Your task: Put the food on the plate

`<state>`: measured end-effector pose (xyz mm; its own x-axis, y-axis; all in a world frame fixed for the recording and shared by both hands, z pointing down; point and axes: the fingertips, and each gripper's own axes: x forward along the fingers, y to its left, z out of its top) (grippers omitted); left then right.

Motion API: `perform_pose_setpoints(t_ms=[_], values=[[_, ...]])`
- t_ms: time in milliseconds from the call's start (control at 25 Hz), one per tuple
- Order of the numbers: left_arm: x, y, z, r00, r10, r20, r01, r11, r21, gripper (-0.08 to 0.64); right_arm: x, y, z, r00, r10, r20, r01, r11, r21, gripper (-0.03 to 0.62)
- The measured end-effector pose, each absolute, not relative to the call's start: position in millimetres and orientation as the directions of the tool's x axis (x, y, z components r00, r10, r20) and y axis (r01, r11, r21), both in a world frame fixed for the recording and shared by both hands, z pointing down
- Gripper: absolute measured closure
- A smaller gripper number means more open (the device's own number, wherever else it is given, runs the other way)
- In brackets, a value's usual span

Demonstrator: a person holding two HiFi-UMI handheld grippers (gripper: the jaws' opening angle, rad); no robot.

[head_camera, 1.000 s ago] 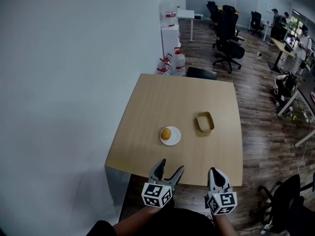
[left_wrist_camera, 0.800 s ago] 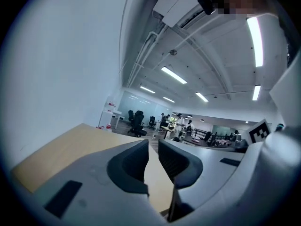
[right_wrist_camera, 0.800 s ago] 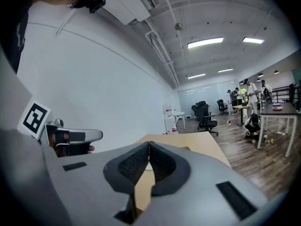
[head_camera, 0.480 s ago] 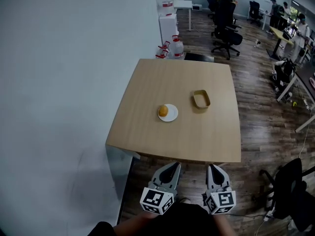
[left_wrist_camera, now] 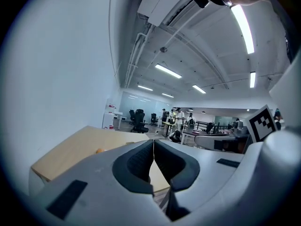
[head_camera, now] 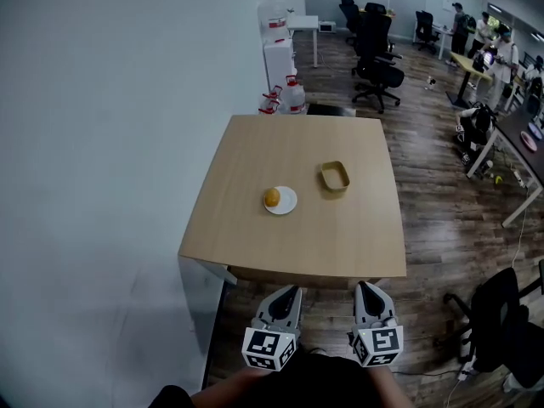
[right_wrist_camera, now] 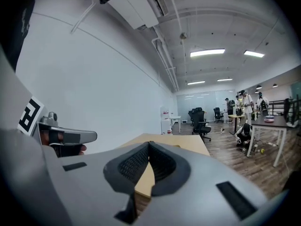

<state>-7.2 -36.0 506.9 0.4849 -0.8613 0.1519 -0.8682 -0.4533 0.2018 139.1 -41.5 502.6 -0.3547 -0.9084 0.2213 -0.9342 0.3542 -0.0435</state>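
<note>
1 round orange food item (head_camera: pixel 271 197) is seen on the white plate (head_camera: pixel 287 203), at its left side. The plate is set on the wooden counter (head_camera: pixel 297 151). A tan dish (head_camera: pixel 334 176) lies near the plate, to its right. The left gripper (head_camera: pixel 289 291) and right gripper (head_camera: pixel 366 287) are held well apart from the plate, beyond the counter's near edge. The jaws of both are closed together, with nothing between them.
</note>
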Motion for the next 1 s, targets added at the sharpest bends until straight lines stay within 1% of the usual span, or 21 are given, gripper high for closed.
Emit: perform_pose_setpoints(t_ms=[120, 320, 720, 1000], values=[[-10.2, -43.6, 500.2, 0.463, -0.875, 0.138, -0.879, -0.435, 0.193, 0.545, 150.4, -43.6, 494.8, -0.335, -0.918, 0.211, -0.941, 0.339, -0.020, 0.532], [-18.6, -57.2, 497.2, 0.441, -0.888, 0.132, -0.884, -0.404, 0.237, 0.545, 161.2, -51.2, 490.3, -0.339, -0.922, 0.186, -0.939, 0.343, -0.009, 0.532], [-29.9, -58.4, 506.6, 0.407, -0.899, 0.158, -0.898, -0.363, 0.247, 0.545, 161.8, -57.8, 492.5, -0.353, -0.917, 0.184, -0.934, 0.357, -0.012, 0.532], [-30.7, -63.0, 510.6, 0.396, -0.901, 0.174, -0.906, -0.354, 0.232, 0.545, 158.7, -61.9, 498.1, -0.364, -0.909, 0.205, -0.929, 0.369, -0.012, 0.532]])
